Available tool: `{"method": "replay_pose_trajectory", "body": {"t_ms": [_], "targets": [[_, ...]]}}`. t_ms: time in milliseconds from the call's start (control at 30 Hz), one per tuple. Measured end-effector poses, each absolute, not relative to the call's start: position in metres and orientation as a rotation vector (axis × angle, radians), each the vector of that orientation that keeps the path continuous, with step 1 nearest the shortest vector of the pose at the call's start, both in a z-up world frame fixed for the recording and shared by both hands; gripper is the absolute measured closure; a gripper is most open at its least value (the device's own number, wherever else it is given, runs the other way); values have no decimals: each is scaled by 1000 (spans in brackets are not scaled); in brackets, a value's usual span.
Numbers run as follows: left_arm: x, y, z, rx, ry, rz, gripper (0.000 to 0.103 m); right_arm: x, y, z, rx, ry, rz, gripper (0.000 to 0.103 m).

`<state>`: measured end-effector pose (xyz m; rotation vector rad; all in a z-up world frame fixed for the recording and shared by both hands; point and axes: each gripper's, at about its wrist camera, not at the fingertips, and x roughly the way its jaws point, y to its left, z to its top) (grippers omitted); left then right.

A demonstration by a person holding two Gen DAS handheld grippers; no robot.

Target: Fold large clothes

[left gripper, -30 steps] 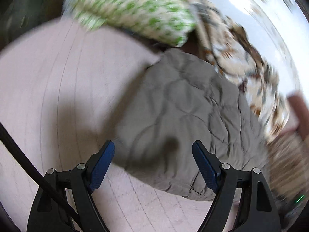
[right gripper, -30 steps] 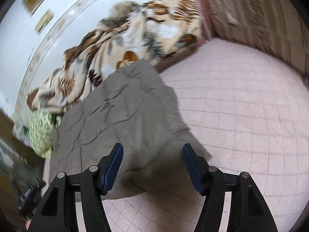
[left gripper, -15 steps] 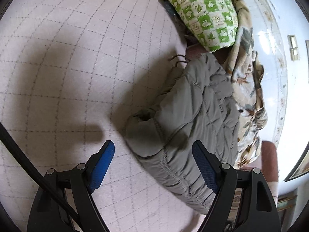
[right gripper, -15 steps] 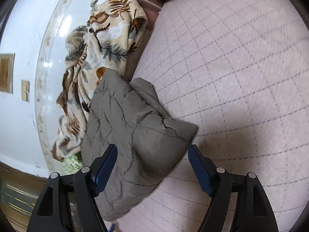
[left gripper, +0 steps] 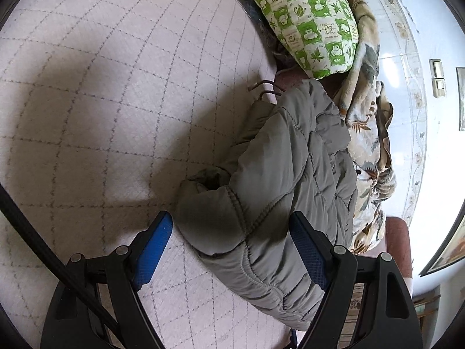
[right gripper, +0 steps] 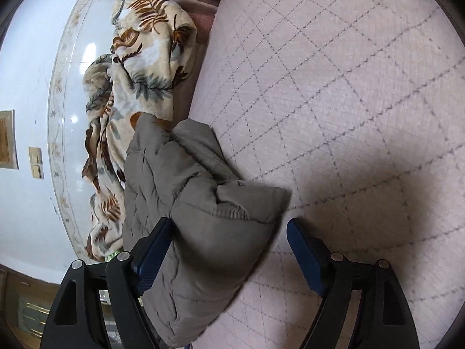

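A pale pink quilted bedspread with a grey diamond stitch covers the bed. Along its far edge lie a cream blanket with brown and grey leaves and a green-and-white checked pillow, with a white wall behind them. The task's thing, a grey-brown padded jacket, lies folded into a bundle on the bedspread, just beside the leaf blanket.

The left gripper stands spread wide, its blue pads on either side of the jacket's near rolled end; one pad sits against the bedspread just beside the bundle, the other overlaps the jacket's puffy hem, and neither visibly presses it. The right gripper is also spread, its jaws having just been opening, with the jacket's corner between them; the left-hand pad lies close against the fabric, whether touching I cannot tell, while the other stands apart over bare bedspread.

Both grippers point downward at a slant towards the jacket, each view rolled so the wall runs up the side.
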<state>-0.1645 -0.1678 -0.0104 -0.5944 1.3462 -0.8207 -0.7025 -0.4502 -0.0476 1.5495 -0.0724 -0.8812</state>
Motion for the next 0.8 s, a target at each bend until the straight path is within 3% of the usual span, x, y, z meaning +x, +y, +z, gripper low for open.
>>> {"method": "replay_pose_trajectory", "body": {"t_ms": [133, 267, 300, 400, 500, 533, 667, 800], "targets": [[-163, -173, -13, -609, 1324, -836, 21, -692, -458, -43, 1502, -87, -893, 9], [-159, -184, -14, -577, 1299, -848, 21, -678, -465, -40, 1451, -46, -935, 8], [-159, -187, -13, -565, 1291, -853, 21, -673, -467, -39, 1430, -18, -945, 10], [-159, -191, -9, -529, 1268, -855, 28, -666, -468, -37, 1371, 24, -962, 33], [-161, -196, 1, -466, 1232, -865, 48, -665, -469, -30, 1333, 48, -959, 50], [-163, -197, 4, -441, 1222, -865, 50, -663, -468, -27, 1315, 56, -962, 53], [-169, -205, 15, -329, 1172, -871, 61, -655, -465, -14, 1230, 112, -992, 59], [-175, -214, 23, -203, 1123, -863, 63, -649, -465, -6, 1155, 185, -1011, 61]]}}
